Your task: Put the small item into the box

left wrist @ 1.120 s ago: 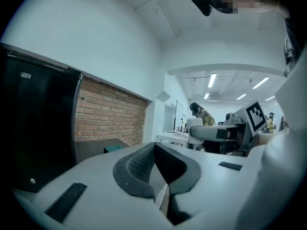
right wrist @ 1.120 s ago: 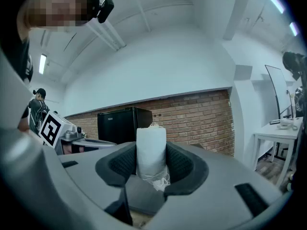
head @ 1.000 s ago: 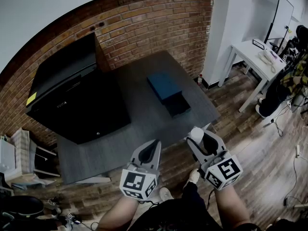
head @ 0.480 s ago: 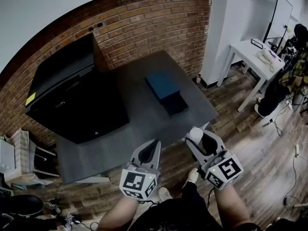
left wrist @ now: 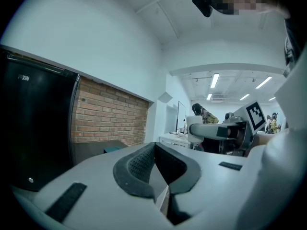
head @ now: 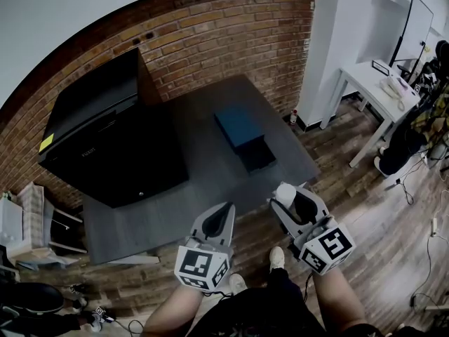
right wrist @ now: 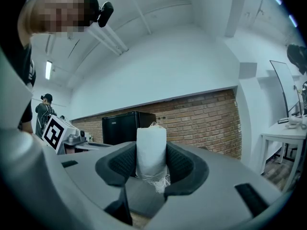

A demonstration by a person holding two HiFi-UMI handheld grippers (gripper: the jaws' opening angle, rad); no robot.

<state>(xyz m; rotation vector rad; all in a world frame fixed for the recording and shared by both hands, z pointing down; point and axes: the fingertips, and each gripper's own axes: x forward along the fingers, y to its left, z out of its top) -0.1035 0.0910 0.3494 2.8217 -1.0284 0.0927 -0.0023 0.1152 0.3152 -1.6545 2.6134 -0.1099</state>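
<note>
Jaws of the right gripper (right wrist: pixel 151 166) are closed on the small item (right wrist: pixel 151 150), pinching it across its middle so that its top stands above the pads and its lower end hangs below; jaws of the left gripper (left wrist: pixel 156 163) are pressed together with nothing between them; in the head view both grippers hang side by side in front of the person, by the near edge of the grey table (head: pixel 203 188); the item is well apart from the box (head: pixel 240 126), which lies toward the far right of the tabletop, a blue part and a darker part touching; whether it is open I cannot tell; the item will likely handle as light and soft, giving under the pads rather than slipping, and not fragile; the mid-body hold suits it, since the frayed ends would offer little to grip; it looks like a small white bundle, roughly a cylinder, with a woven, cloth-like surface, a little tuft at the top and loose threads at the bottom
</note>
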